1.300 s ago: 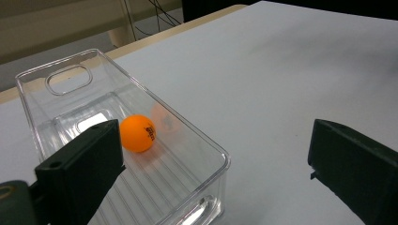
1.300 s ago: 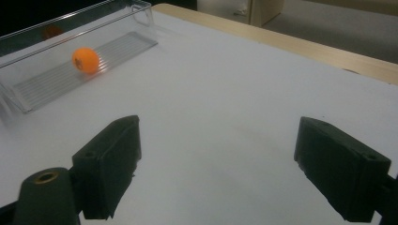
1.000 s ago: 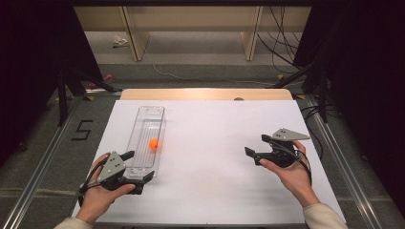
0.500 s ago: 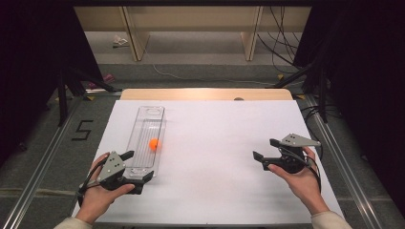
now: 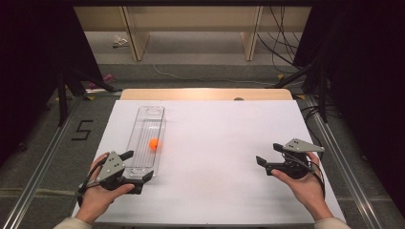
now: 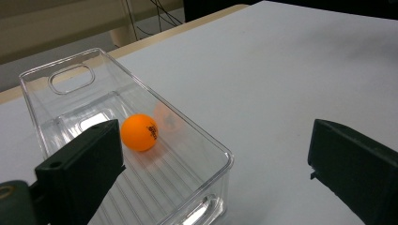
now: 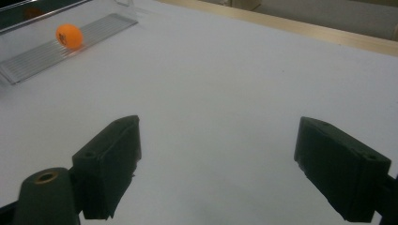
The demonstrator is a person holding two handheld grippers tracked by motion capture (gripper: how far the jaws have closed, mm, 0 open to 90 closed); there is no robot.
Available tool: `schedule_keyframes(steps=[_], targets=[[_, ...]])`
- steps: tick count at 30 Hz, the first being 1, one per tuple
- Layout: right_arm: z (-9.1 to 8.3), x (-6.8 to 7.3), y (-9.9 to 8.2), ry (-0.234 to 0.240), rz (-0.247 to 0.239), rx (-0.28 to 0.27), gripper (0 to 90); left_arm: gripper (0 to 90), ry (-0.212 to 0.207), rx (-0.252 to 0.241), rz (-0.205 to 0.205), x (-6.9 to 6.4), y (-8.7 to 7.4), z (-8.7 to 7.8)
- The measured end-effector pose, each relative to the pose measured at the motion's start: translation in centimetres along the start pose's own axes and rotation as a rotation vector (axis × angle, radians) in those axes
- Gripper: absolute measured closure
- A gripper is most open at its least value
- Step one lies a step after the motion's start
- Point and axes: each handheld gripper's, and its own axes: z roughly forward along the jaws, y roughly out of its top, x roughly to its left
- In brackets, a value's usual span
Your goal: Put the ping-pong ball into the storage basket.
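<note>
A long clear plastic tray [image 5: 145,125] lies on the left of the white table [image 5: 215,191]. An orange ball [image 5: 154,144] rests inside it, about midway along. My left gripper [image 5: 138,165] is open at the tray's near end, with one jaw to the tray's left and the other by its near edge. In the left gripper view the ball [image 6: 140,132] sits in the tray [image 6: 187,123], whose near corner lies between the spread jaws of the gripper [image 6: 216,176]. On the right, my right gripper [image 5: 268,153] is open over bare table, far from the tray. Its own view has the gripper [image 7: 225,164] empty and the ball [image 7: 69,36] far off.
A wooden strip [image 5: 205,94] runs along the table's far edge. Metal rails [image 5: 43,157] flank both sides. Cables [image 5: 282,28] and shelf legs lie on the floor beyond. A "5" mark [image 5: 82,130] is on the floor at left.
My right gripper has drifted a little to the right and toward the near edge, still open. The left gripper, tray and ball have stayed put.
</note>
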Motion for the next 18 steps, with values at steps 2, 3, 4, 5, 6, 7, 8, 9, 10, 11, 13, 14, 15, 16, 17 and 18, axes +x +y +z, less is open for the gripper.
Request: schedule_keyframes(steps=[2,3,4,5,6,7,8,9,10,11,13,14,15,16,17,18], targets=[[-0.01,0.00,-0.06,-0.001,0.000,-0.005,16.0,3.4,0.000,0.000,0.000,0.00,-0.01,0.00],[-0.02,0.02,-0.11,-0.003,-0.001,-0.004,16.0,3.4,0.000,0.000,-0.001,0.00,-0.01,-0.01],[-0.02,0.03,-0.16,-0.005,-0.005,-0.002,16.0,3.4,0.001,-0.001,-0.004,0.00,-0.02,-0.01],[0.00,0.04,-0.21,-0.005,-0.007,-0.001,16.0,3.4,0.001,-0.001,-0.004,0.00,-0.03,-0.01],[0.02,0.06,-0.25,-0.006,-0.007,-0.004,16.0,3.4,0.002,0.000,-0.004,0.01,-0.04,-0.01],[0.00,0.08,-0.25,-0.007,-0.007,-0.005,16.0,3.3,0.001,0.000,-0.004,0.02,-0.05,-0.01],[-0.04,0.11,-0.23,-0.008,-0.009,-0.006,16.0,3.4,0.001,0.001,-0.005,0.02,-0.06,0.00],[-0.07,0.14,-0.22,-0.008,-0.010,-0.009,16.0,3.4,0.001,0.001,-0.005,0.02,-0.06,0.01],[-0.10,0.15,-0.20,-0.007,-0.010,-0.012,16.0,3.4,0.001,0.001,-0.005,0.02,-0.06,0.02],[-0.11,0.18,-0.19,-0.006,-0.010,-0.014,16.0,3.4,0.000,0.002,-0.005,0.02,-0.07,0.04],[-0.12,0.17,-0.21,-0.006,-0.010,-0.014,16.0,3.4,-0.002,0.003,-0.004,0.03,-0.08,0.05],[-0.10,0.15,-0.22,-0.003,-0.010,-0.015,16.0,3.4,-0.002,0.004,-0.004,0.04,-0.08,0.05],[-0.12,0.14,-0.22,-0.005,-0.011,-0.015,16.0,3.4,-0.001,0.004,-0.004,0.04,-0.08,0.05],[-0.12,0.13,-0.22,-0.006,-0.008,-0.017,16.0,3.4,-0.001,0.003,-0.005,0.04,-0.09,0.05],[-0.12,0.12,-0.21,-0.005,-0.004,-0.020,16.0,3.4,0.000,0.003,-0.005,0.05,-0.09,0.04],[-0.11,0.12,-0.20,-0.005,-0.004,-0.022,16.0,3.4,0.000,0.003,-0.006,0.06,-0.08,0.04]])
